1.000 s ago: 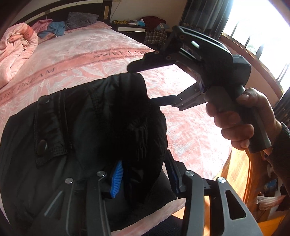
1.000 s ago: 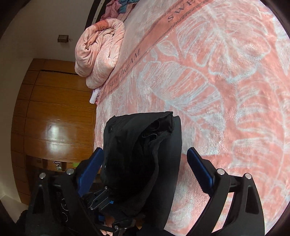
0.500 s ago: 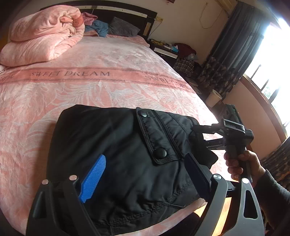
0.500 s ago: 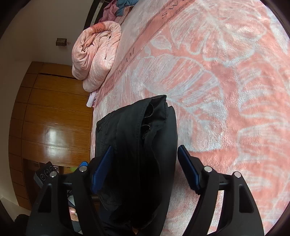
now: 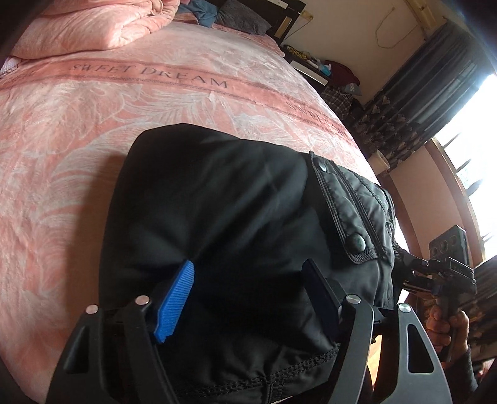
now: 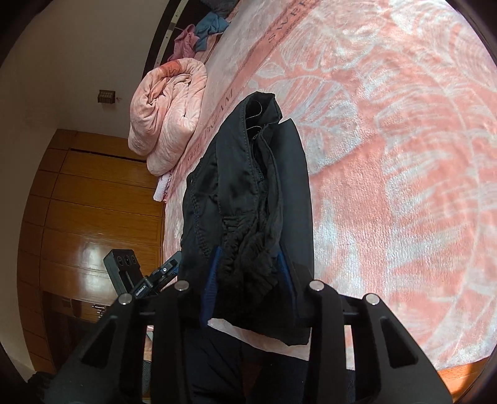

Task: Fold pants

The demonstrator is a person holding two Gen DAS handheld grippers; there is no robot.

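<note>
The black pants (image 5: 236,217) lie folded in a thick bundle near the front edge of the pink bed. My left gripper (image 5: 248,292) straddles the near end of the bundle with its jaws open; one blue pad (image 5: 177,298) shows against the fabric. My right gripper (image 6: 248,276) is shut on the gathered end of the pants (image 6: 248,186), bunching the cloth between its pads. The right gripper also shows in the left wrist view (image 5: 435,276), at the right side of the bundle.
A rolled pink blanket (image 6: 167,118) and loose clothes (image 6: 205,28) lie at the head of the bed. The bedspread (image 5: 93,124) stretches beyond the pants. A wooden wardrobe (image 6: 77,202) stands beside the bed. Curtains and a window (image 5: 435,108) are to the right.
The right gripper closed from open onto the end of the pants. The left gripper stayed open and moved in closer over the bundle.
</note>
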